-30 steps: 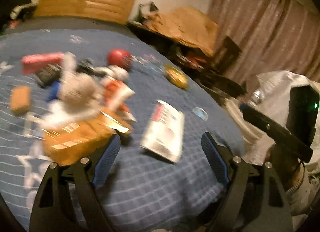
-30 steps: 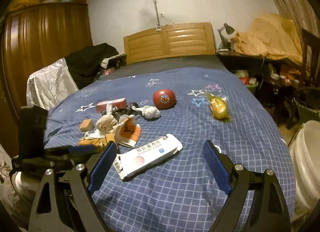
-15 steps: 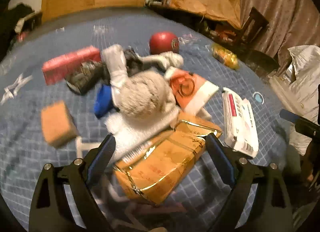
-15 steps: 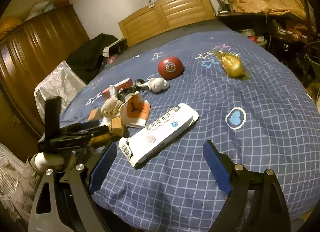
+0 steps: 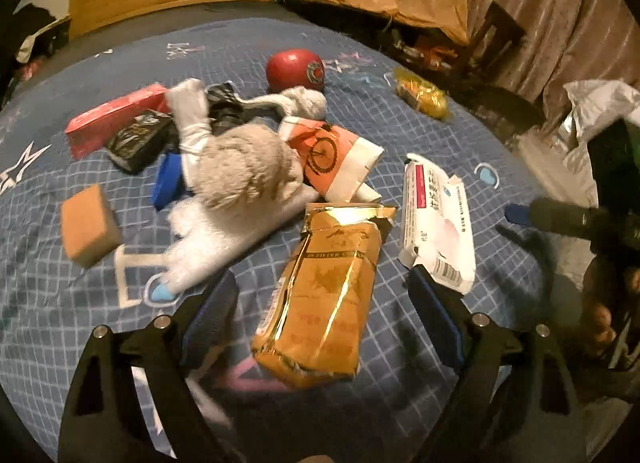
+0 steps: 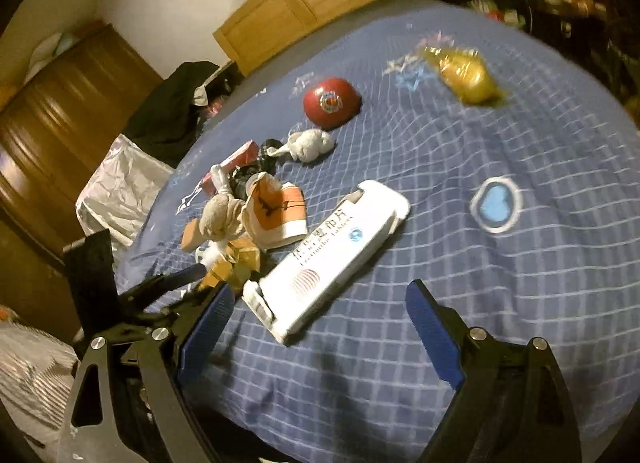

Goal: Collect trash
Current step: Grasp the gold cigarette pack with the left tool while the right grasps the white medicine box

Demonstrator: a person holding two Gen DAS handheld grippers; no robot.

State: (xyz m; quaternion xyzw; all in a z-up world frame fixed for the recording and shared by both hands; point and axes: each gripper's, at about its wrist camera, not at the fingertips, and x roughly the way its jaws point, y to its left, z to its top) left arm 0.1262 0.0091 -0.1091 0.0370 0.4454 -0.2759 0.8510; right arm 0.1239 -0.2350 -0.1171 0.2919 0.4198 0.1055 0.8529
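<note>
Left gripper (image 5: 320, 319): black frame with triangular cut-outs, silver screws at the joints, blue ribbed pads on both fingers (image 5: 210, 313). Right gripper (image 6: 316, 339): same black frame, silver screws, blue ribbed fingers (image 6: 434, 333).

On the blue checked bed (image 5: 400, 383), the gold foil packet (image 5: 324, 303) lies between my left fingers (image 5: 212, 315); the white flat medicine box (image 5: 436, 223) sits to its right, the grey crumpled sock (image 5: 244, 171) behind it, and the red round ball (image 5: 296, 69) farther behind.

A crumpled gold packet (image 5: 324, 295) is lying flat on the bed (image 5: 400, 383), with a torn white box (image 5: 436, 227) lying at its 2 o'clock.
</note>
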